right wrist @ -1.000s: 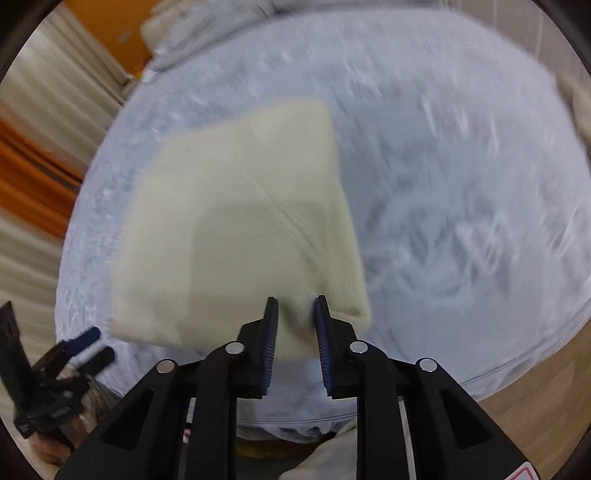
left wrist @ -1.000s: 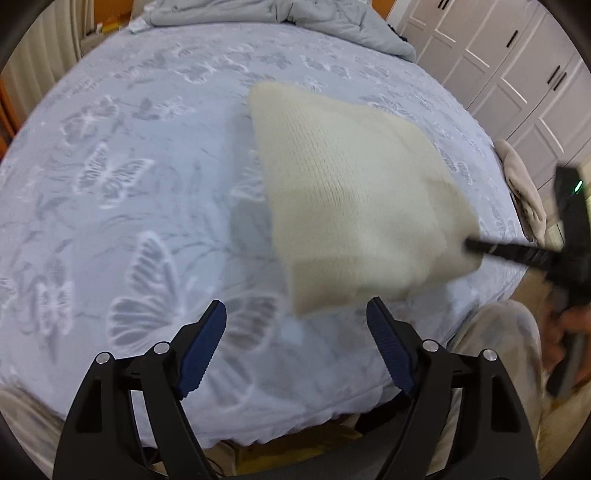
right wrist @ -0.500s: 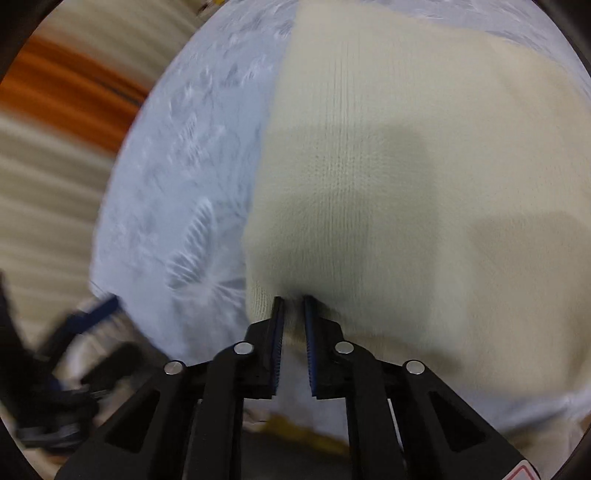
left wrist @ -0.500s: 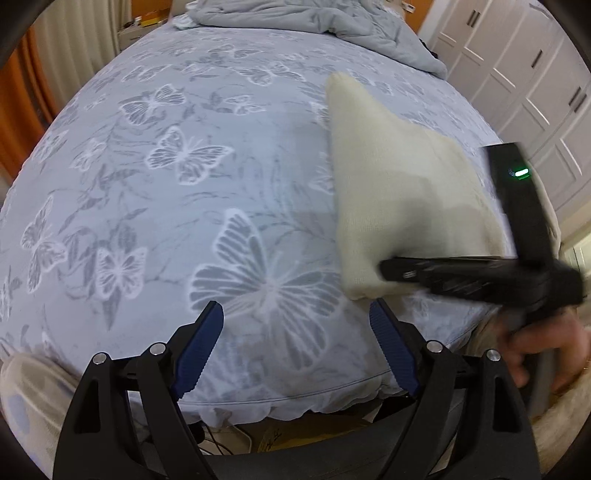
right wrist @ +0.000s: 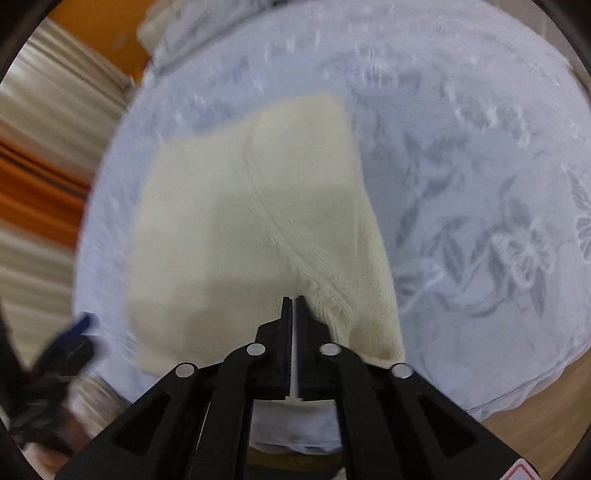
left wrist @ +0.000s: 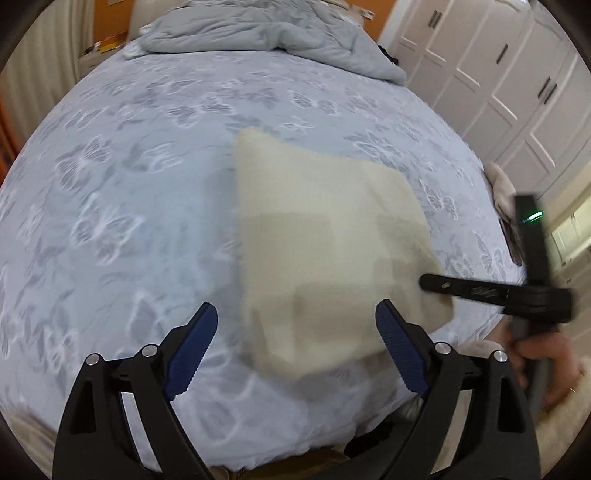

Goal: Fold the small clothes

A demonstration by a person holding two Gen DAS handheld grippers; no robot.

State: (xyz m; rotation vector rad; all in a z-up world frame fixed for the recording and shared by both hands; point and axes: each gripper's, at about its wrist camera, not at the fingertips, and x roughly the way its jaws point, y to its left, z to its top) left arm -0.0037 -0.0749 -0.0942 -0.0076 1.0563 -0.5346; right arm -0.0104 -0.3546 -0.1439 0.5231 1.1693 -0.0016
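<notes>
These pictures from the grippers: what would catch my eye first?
A cream knitted garment lies folded on a bed sheet printed with butterflies. The right gripper is pinched shut on its near edge, while the left gripper hangs wide open just short of it. A rumpled grey duvet lies at the far end.

Both wrist views looked down along their fingers from the bed's [left wrist: 129, 184] near edge, the right one closer. They shared the cream knit garment [left wrist: 325, 236] [right wrist: 240, 221], and each caught the other hand-held gripper.
</notes>
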